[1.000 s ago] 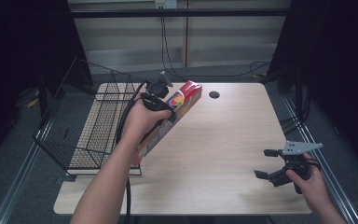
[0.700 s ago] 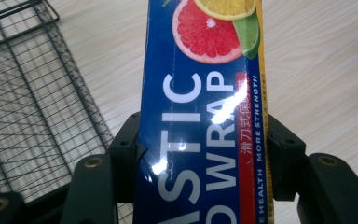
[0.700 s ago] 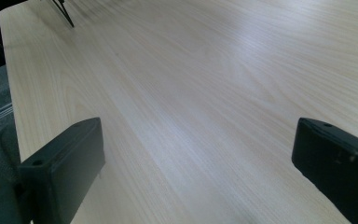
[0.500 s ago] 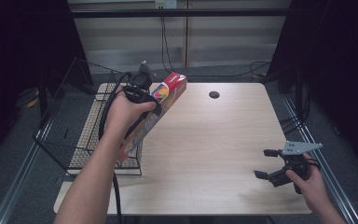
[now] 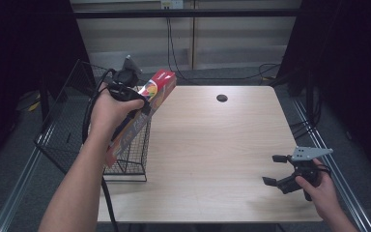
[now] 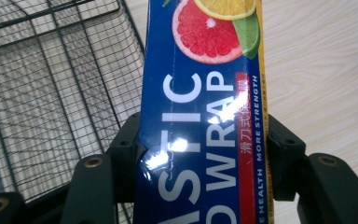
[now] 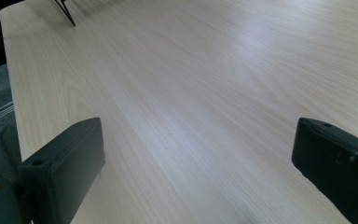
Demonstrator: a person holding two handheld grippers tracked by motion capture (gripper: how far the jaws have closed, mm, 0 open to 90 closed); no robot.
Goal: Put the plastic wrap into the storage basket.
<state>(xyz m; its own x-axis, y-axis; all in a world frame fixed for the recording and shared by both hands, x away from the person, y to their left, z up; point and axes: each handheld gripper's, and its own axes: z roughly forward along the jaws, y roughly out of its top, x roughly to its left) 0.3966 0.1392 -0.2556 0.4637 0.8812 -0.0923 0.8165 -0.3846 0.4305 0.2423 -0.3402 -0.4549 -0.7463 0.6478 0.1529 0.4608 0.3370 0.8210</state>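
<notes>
1. The left gripper has its two black jaws clamped on the long sides of a plastic wrap box, the blue face with white lettering and cut citrus fruit running up between them.

2. In the high view the same left gripper grips the plastic wrap box near its upper part. The box tilts, red end up toward the table's far side, lower end down by the near corner of the wire basket.

3. The right gripper rests low over the near right corner of the table. Its jaws are spread wide with nothing between them, and bare wood grain runs between its pads in the right gripper view.

4. Judged from these pictures, the pickup is done: the box is lifted clear of the table and sits at the basket's edge. What seems left is to carry it over the basket, lower it in and let go.

5. The left gripper view gives the label's print and the mesh of the wire basket just beside the box. The high view alone gives the box's tilt, the person's forearm over the basket and how far apart the two hands are.
</notes>
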